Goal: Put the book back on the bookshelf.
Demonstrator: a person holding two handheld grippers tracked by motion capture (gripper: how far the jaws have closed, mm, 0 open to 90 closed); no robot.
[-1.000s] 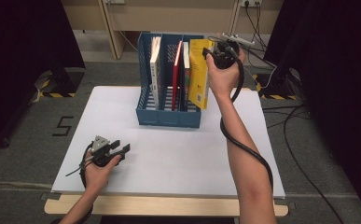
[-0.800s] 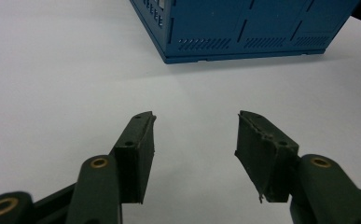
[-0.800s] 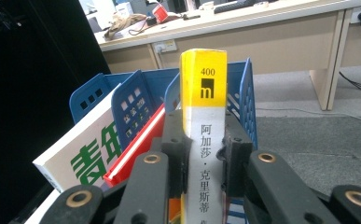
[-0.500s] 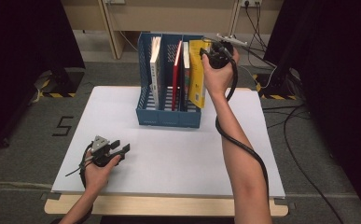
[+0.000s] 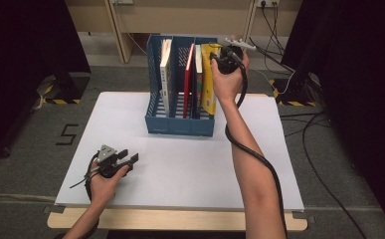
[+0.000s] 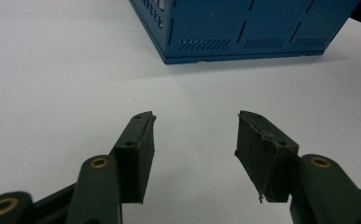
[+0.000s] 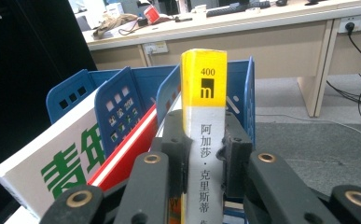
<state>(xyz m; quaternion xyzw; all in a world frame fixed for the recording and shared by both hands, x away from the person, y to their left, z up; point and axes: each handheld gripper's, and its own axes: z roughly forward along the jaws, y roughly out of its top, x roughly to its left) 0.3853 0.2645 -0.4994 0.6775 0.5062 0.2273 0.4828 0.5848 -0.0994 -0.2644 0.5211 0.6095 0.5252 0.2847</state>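
A blue file rack (image 5: 180, 124) stands at the back of the white table (image 5: 279, 149). In it are a white book (image 5: 165, 74), a red book (image 5: 187, 82) and a yellow book (image 5: 208, 87) in the right compartment. My right gripper (image 5: 220, 59) is shut on the top of the yellow book's spine. In the right gripper view the jaws press both sides of that yellow-and-white spine (image 7: 206, 140), gripper (image 7: 205, 151). My left gripper (image 5: 128, 160) rests on the table's front left, open and empty, its jaws (image 6: 194, 135) pointing towards the rack (image 6: 243, 28).
Beside the held spine lean the white book with green characters (image 7: 61, 172) and the red book (image 7: 122, 154), between blue dividers (image 7: 122, 100). Behind the table are a wooden desk (image 5: 180, 15) and floor cables (image 5: 299, 74). The right gripper's cable (image 5: 259, 159) trails along the forearm.
My right gripper has shifted left and slightly down with the yellow book, which now stands more upright in the rack. The left gripper has stayed put.
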